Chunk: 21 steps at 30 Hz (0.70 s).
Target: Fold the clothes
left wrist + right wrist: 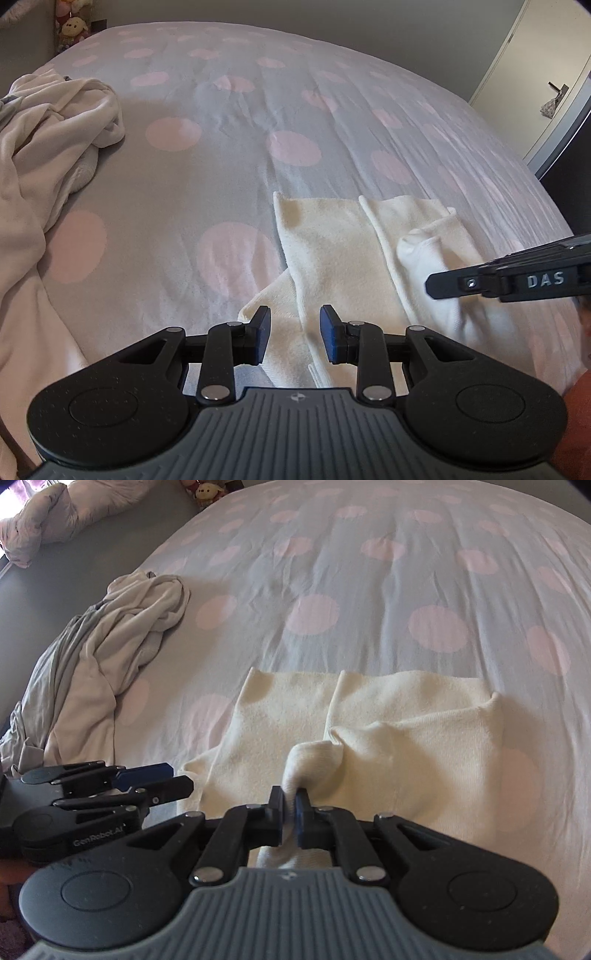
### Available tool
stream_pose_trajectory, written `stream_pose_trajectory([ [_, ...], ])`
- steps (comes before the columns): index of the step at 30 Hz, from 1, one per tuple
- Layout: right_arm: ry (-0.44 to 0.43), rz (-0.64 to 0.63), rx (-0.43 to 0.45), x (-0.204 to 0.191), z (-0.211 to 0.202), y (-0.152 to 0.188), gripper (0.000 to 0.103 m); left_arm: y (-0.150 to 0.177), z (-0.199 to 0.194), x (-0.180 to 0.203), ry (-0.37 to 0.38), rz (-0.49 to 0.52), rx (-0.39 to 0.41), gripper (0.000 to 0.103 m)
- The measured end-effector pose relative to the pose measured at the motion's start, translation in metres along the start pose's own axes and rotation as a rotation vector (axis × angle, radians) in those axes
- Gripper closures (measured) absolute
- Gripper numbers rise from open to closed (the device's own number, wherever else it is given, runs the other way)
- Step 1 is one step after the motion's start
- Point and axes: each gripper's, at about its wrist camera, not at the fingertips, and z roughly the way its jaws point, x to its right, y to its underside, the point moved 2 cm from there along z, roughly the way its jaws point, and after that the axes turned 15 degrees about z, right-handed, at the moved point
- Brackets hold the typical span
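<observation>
A cream knitted garment [332,243] lies partly folded on the bed near the front edge; it also shows in the right wrist view [406,746]. My left gripper [294,332] is open and empty, just above the garment's near left part. My right gripper [290,805] is shut on a white ribbed cuff [314,760] of the garment and lifts it slightly. The right gripper shows in the left wrist view [436,286] at the right, over the cuff [424,251]. The left gripper shows in the right wrist view [177,779] at the left.
A crumpled pile of cream and grey clothes [48,147] lies at the left of the bed, also in the right wrist view [110,646]. The bedspread [258,110] is grey with pink dots. A plush toy [72,29] sits at the far corner. A door [546,74] stands at the right.
</observation>
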Motion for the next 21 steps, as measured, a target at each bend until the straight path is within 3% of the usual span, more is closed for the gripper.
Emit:
stream_pose_trajectory([
  [5,-0.005,-0.014,0.009,-0.001,-0.001,-0.002,0.077,0.001,0.0,0.002,0.073,-0.031,0.013,0.076],
  [11,-0.01,-0.069,0.066,0.003,-0.034,0.005,0.066,0.003,-0.001,0.014,0.171,-0.093,0.006,0.076],
  [15,-0.009,-0.154,0.114,0.012,-0.063,0.033,0.064,0.004,-0.001,0.024,0.239,-0.14,-0.004,0.067],
  [21,0.007,-0.319,0.163,0.014,-0.083,0.1,0.063,0.008,-0.004,0.058,0.178,-0.112,-0.068,0.066],
])
